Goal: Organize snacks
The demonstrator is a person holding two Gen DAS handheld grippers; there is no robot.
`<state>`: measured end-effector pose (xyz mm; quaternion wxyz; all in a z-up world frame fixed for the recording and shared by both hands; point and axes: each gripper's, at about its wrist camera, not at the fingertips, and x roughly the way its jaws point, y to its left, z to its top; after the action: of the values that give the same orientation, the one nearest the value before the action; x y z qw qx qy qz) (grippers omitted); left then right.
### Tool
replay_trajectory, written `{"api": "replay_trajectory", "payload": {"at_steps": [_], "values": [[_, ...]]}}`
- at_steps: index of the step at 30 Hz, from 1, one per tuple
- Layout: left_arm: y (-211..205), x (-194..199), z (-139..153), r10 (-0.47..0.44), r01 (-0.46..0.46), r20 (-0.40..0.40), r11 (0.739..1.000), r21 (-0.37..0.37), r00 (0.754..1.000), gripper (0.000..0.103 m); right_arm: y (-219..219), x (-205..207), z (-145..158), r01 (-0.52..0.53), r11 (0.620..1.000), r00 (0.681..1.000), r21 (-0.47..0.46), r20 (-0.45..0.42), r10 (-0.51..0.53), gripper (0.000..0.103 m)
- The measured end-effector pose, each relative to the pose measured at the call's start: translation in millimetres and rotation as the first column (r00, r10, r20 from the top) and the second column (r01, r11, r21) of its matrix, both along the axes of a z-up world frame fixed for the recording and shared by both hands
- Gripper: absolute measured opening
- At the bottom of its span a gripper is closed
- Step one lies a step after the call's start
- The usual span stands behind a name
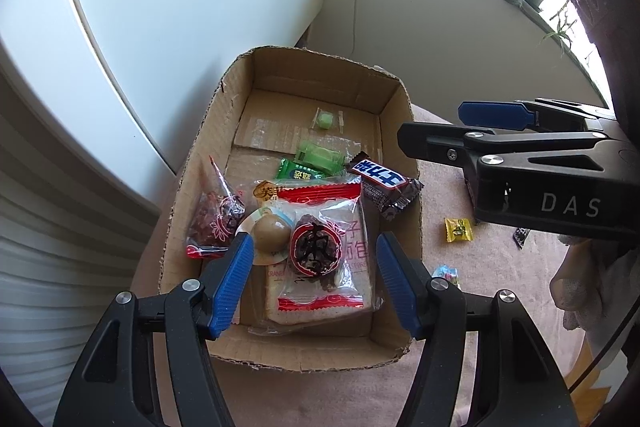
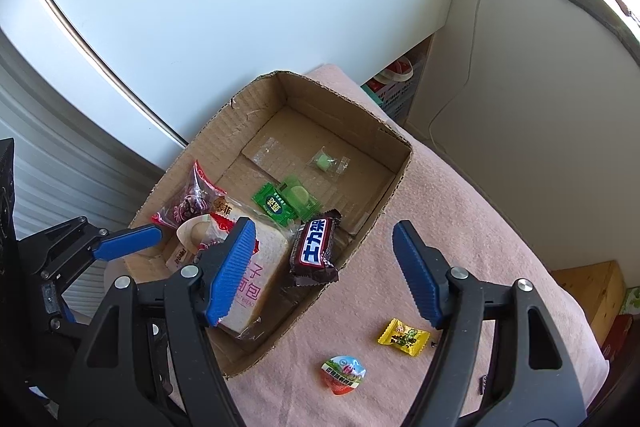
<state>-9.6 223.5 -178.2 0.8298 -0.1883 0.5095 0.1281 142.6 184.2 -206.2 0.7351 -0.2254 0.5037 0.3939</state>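
The left gripper [image 1: 314, 271] stands with its jaws apart and empty above the cardboard box [image 1: 200, 163], which holds a bread packet [image 1: 324, 307], a chocolate bar [image 2: 316, 247] and green sweets. The right gripper [image 2: 324, 271] is also spread wide, holding nothing. A yellow candy [image 2: 403, 337] and a jelly cup [image 2: 344, 374] lie outside the box on the pink cloth [image 2: 460, 195].

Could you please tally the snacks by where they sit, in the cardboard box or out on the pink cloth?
In the cardboard box: 8, among them the chocolate bar and the bread pack.
On the pink cloth: 2 clearly visible, the yellow candy and the jelly cup.
Total: 10
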Motion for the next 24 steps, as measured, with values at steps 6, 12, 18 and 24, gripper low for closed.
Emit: {"api": "replay_trajectory", "payload": {"at_steps": [6,12,18,24], "values": [[-4.0,2.9,2.6,-0.003,0.003,0.001,1.0,0.003,1.0,0.064,-9.4,1.9,5.7,0.009,1.0,1.0,0.007,0.005,-0.009,0.074],[-10.2,6.3,5.7,-0.014,0.014,0.001,1.0,0.006,1.0,0.064,-21.2,5.3,13.0,0.026,1.0,1.0,0.017,0.011,-0.026,0.074],[-18.4,8.2,8.7,-0.028,0.028,0.003,1.0,0.009,1.0,0.064,-35.7,9.5,18.1,0.044,0.999,0.999,0.03,0.005,-0.044,0.074],[-32.7,10.5,10.1,-0.053,0.053,0.0,0.999,0.008,0.999,0.064,-65.9,17.2,22.3,0.077,0.995,0.997,0.056,-0.023,-0.076,0.074]]}}
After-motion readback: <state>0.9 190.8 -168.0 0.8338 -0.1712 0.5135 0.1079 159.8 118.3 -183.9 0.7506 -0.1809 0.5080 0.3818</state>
